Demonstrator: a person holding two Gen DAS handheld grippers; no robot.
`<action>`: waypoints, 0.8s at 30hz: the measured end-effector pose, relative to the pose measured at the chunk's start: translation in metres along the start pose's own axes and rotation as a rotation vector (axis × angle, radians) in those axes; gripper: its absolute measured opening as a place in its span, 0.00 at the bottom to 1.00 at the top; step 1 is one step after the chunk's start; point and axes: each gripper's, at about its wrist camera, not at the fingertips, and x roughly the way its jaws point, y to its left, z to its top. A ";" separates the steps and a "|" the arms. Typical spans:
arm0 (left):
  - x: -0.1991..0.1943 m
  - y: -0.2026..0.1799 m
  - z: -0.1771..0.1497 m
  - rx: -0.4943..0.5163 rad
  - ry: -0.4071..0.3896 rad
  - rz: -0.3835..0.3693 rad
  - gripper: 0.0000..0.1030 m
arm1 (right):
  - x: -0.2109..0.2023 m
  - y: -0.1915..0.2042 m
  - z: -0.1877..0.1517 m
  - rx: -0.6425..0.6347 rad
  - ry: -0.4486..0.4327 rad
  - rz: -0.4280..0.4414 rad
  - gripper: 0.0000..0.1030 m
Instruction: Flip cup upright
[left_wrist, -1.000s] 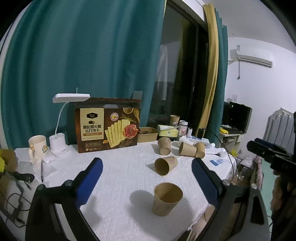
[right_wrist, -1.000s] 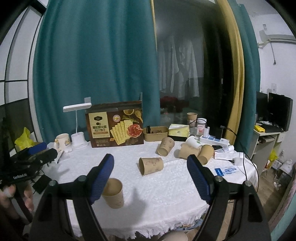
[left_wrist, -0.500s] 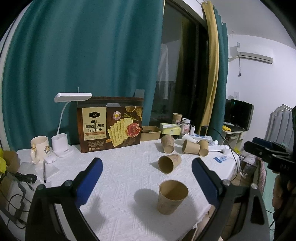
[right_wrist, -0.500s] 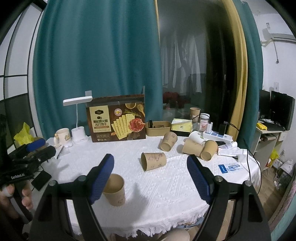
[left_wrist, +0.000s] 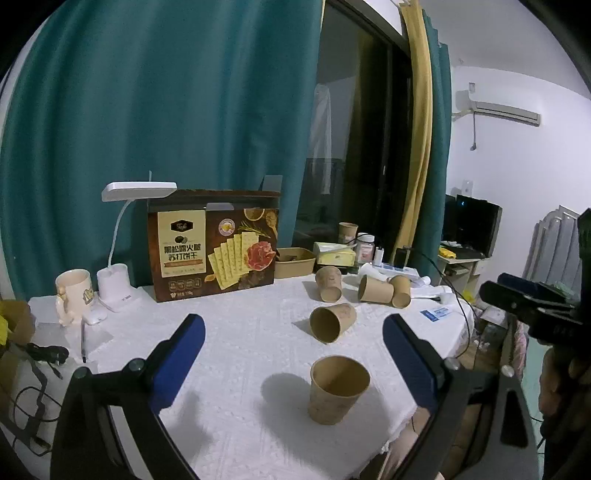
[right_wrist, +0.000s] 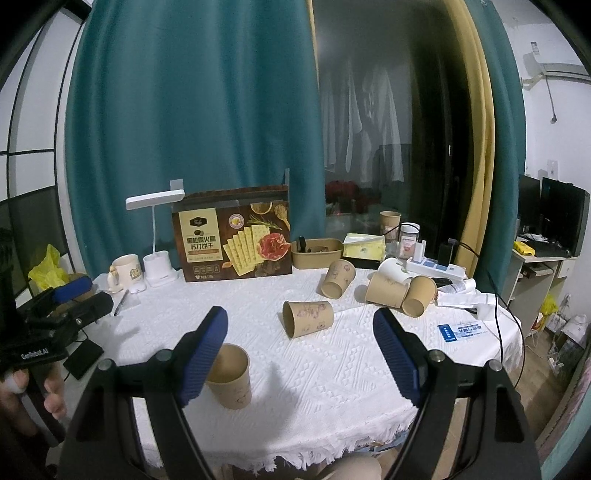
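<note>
Item: right gripper (right_wrist: 299, 350) and left gripper (left_wrist: 291, 350), both wide and empty; tipped paper cup (right_wrist: 308, 318) lying just ahead between the right's fingers (upright cup (right_wrist: 229, 376) beside its left finger), liable to roll away if nudged off-centre.

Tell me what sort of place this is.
Probably a lived-in room at home, not a lab: a round table under a white cloth, teal curtains over a dark window, a wall air conditioner, and a cracker box among paper cups.
</note>
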 end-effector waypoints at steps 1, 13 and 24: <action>0.000 0.000 0.000 -0.002 0.000 -0.001 0.94 | 0.000 0.001 -0.002 0.001 0.000 0.000 0.77; 0.001 0.001 -0.001 -0.009 0.015 -0.018 0.94 | 0.001 0.001 -0.001 0.002 0.001 -0.001 0.77; 0.002 0.001 -0.001 -0.012 0.016 -0.018 0.94 | 0.002 0.003 -0.006 0.001 0.000 0.000 0.77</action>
